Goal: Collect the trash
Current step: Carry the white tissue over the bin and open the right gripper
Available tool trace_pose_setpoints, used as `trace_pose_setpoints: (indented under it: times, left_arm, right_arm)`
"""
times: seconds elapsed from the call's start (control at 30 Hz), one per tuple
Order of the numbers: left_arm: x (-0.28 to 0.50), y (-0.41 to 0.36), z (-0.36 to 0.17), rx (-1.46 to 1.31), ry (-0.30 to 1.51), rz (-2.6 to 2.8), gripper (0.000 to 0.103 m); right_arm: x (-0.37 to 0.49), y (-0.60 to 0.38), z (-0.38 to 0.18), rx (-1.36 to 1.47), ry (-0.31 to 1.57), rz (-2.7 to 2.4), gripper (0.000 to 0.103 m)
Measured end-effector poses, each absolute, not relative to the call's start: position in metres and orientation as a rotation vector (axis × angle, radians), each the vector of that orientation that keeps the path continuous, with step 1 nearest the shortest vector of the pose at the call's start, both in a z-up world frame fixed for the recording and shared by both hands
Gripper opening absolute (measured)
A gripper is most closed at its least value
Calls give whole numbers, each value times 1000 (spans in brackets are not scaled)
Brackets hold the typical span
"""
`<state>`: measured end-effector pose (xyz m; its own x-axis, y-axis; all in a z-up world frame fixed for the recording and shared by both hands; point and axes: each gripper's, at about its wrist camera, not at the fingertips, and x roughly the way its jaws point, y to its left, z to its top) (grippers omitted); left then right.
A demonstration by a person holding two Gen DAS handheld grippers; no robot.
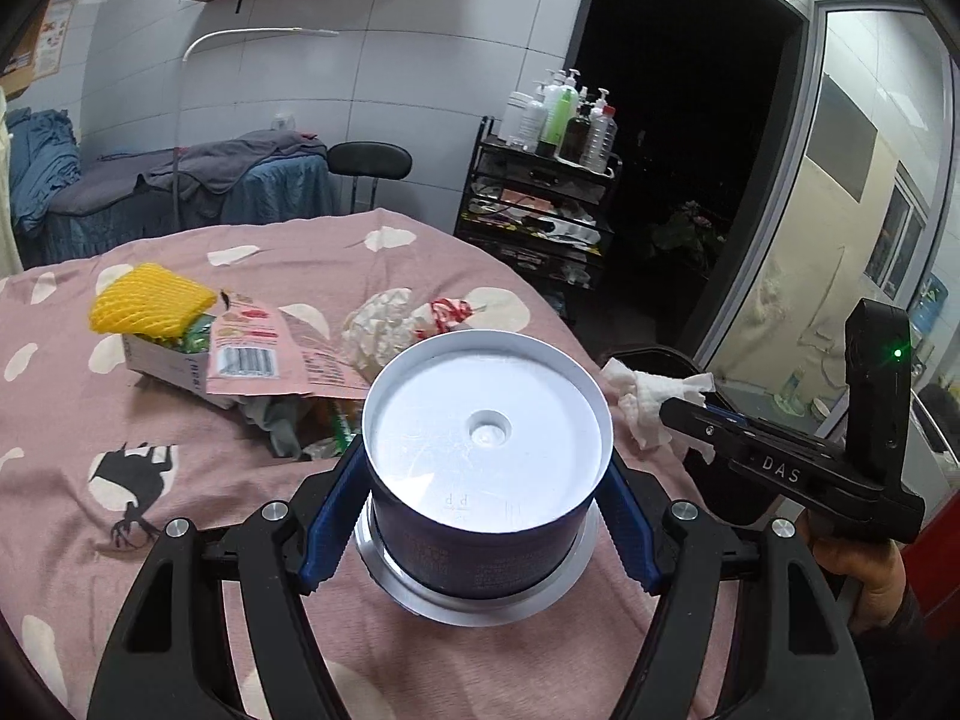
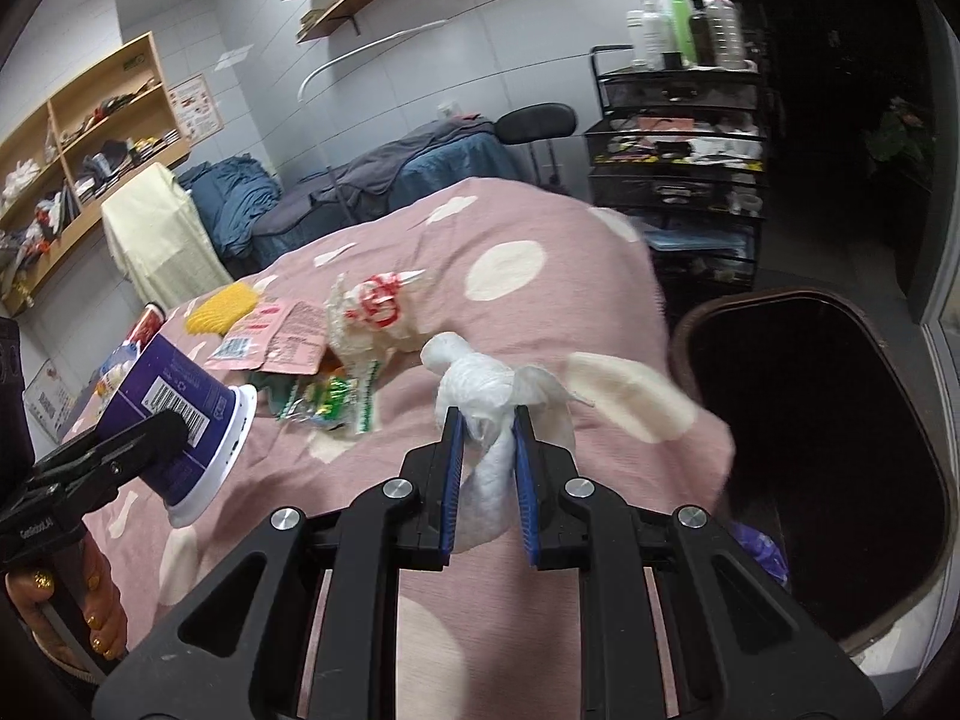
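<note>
Left tongs [image 1: 480, 516] clamp the cup [image 1: 486, 468]; right tongs [image 2: 487, 468] pinch the tissue [image 2: 486, 396], both probably for the bin [image 2: 828, 450].

At lower centre, the right gripper [image 2: 487, 432] has its blue-padded fingers [image 2: 451, 462] clamped on a crumpled white paper tissue [image 2: 489, 387]. At lower left, the left gripper [image 2: 129, 441] grips a purple cylindrical cup with a white rim [image 2: 186, 414], tilted on its side. Behind, on the pink bed cover with cream spots [image 2: 540, 312], lie a yellow foam net [image 2: 219, 306], a pink flat packet [image 2: 282, 342] and a crumpled white-and-red plastic bag [image 2: 378, 312]. A dark open bin [image 2: 840, 450] fills the right side.
</note>
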<state>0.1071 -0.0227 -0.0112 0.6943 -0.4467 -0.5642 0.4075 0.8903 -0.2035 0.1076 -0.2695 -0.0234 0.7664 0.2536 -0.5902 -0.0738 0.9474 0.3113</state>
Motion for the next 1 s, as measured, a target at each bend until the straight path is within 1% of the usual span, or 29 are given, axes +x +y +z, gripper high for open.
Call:
trace_pose_setpoints:
  times: [0.3, 0.77, 0.83, 0.9, 0.97, 1.0]
  left_arm:
    - [108, -74, -15, -42, 688, -601, 71]
    - [105, -137, -22, 54, 730, -722, 71]
    - [107, -143, -25, 53, 746, -736, 71]
    - [109, -150, -27, 57, 757, -745, 71]
    - [109, -157, -29, 69, 764, -753, 71]
    - [109, -161, -30, 76, 767, -756, 71]
  right_arm:
    - [97, -339, -37, 347, 672, -27, 18]
    - [99, -415, -88, 417, 753, -266, 18]
    - [100, -420, -94, 430, 762, -283, 27]
    - [97, -423, -99, 445, 763, -293, 47]
    - [94, -425, -103, 453, 759, -307, 56]
    - [92, -425, -104, 454, 760, -309, 56]
